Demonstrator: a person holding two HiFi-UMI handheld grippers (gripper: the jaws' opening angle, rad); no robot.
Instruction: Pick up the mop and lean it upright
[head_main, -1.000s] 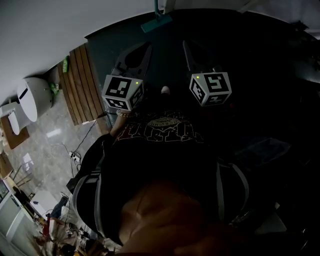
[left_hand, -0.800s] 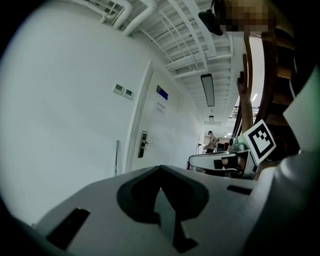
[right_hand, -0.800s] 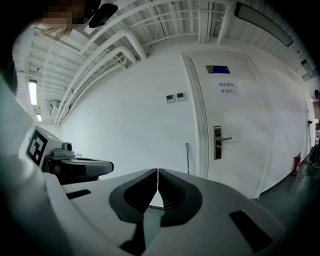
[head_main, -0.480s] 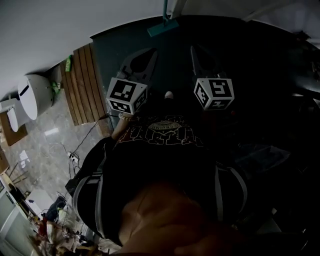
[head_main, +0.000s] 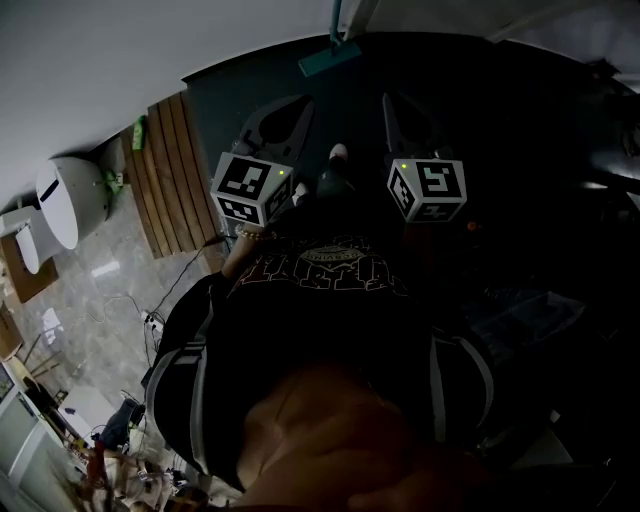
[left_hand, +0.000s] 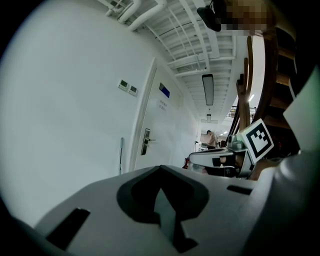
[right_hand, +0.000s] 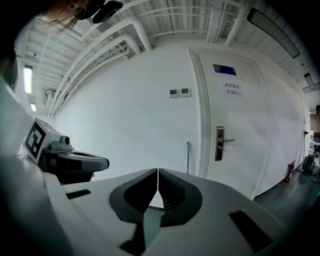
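Mop (head_main: 328, 58): head on the floor at the wall's foot, handle up against the white wall beside the door (right_hand: 227, 130). Left tool (left_hand: 160, 168) and right tool (right_hand: 158, 171) closed, empty, well short of it. Risk: a closed-jaw nudge could slide the handle sideways and topple it.

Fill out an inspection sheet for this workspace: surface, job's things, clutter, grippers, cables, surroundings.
Surface: dark floor, with wooden slats and pale tiles beside it.
Job's things: mop, teal head at the wall's foot, handle upright against the wall.
Clutter: white bin-like object; small items at lower left, too small to tell.
Grippers: left gripper and right gripper, fingers together, nothing between them.
Cables: cable trailing across the tiles.
Surroundings: white wall, closed door.
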